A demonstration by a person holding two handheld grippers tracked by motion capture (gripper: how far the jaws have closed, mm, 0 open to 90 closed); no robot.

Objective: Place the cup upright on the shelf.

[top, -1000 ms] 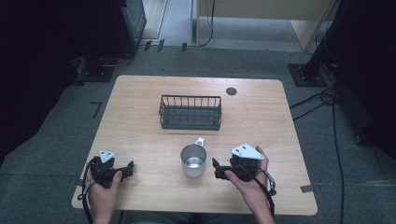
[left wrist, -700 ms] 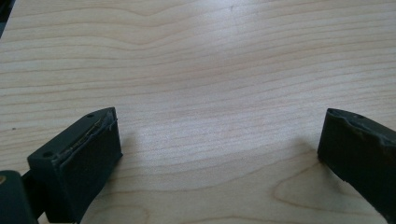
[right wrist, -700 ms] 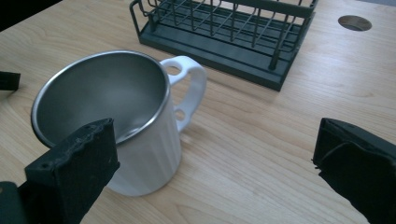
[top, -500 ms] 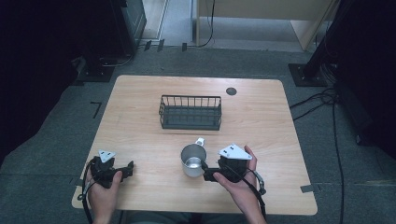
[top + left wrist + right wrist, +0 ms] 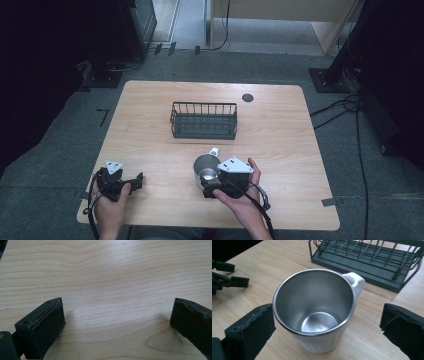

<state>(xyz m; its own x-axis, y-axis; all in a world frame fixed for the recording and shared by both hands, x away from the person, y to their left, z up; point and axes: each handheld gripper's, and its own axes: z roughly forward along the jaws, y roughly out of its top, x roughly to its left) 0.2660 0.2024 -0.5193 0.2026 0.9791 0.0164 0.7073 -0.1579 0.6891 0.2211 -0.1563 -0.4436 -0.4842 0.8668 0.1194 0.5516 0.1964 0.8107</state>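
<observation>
Pale wooden desk (image 5: 280, 125) carries a black wire basket (image 5: 204, 120) toward its far side and a steel-lined white mug (image 5: 315, 311) upright nearer the person. Spread wide, the right claw (image 5: 324, 330) brackets the mug without clamping it. At the desk's near left corner, the left claw (image 5: 117, 320) rests with jaws apart over bare wood.

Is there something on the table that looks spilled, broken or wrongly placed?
Nothing stands out. The mug stands upright and empty on the table, handle toward the wire basket, which sits level and empty. The right gripper is open around the mug; the left gripper is open over bare wood.
</observation>
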